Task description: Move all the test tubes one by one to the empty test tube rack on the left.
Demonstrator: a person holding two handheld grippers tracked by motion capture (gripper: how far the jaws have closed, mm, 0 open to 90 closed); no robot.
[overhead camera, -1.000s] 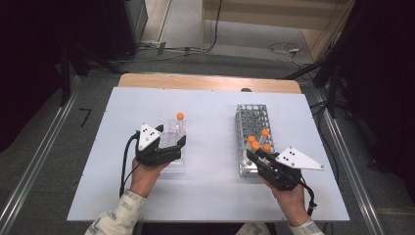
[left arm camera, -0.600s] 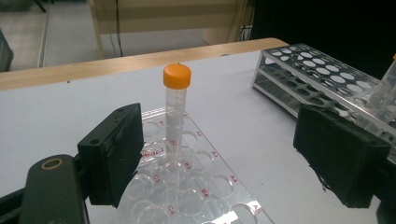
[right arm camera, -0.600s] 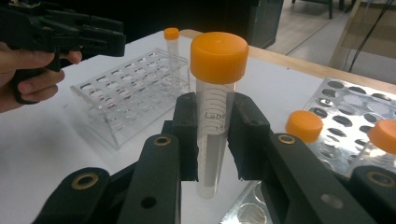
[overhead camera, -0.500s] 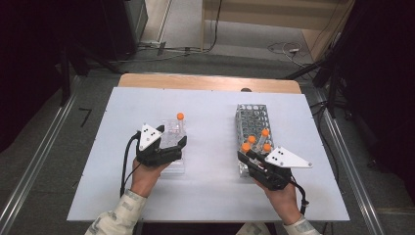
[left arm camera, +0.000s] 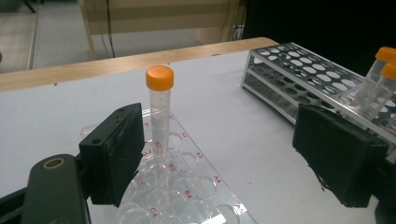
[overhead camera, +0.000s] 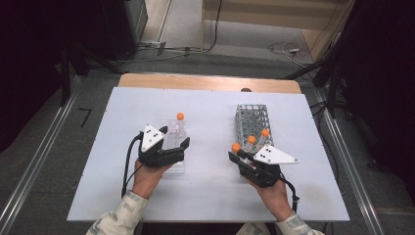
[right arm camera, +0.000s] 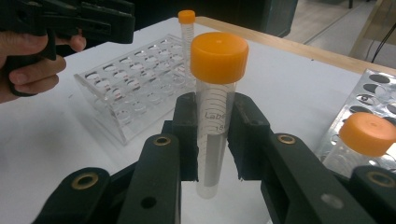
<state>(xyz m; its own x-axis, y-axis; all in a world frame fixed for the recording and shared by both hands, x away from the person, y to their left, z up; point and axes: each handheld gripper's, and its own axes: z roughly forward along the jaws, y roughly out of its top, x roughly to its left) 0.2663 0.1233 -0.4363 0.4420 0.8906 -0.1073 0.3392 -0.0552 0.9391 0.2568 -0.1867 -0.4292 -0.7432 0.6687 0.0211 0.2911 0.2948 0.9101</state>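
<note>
Two racks on your table (overhead camera: 210,117): metal rack (overhead camera: 252,122) far right, clear rack (overhead camera: 172,147) left. Your left gripper (overhead camera: 183,147) sits released over the clear rack; your right gripper (right arm camera: 212,135) grasps an orange-capped tube (right arm camera: 215,107), probably clear of both racks.

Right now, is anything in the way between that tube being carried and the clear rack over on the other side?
Nothing visible. The right gripper holds the orange-capped tube clear of the metal rack, and only bare white table lies between it and the clear rack, which the open left gripper straddles.
</note>
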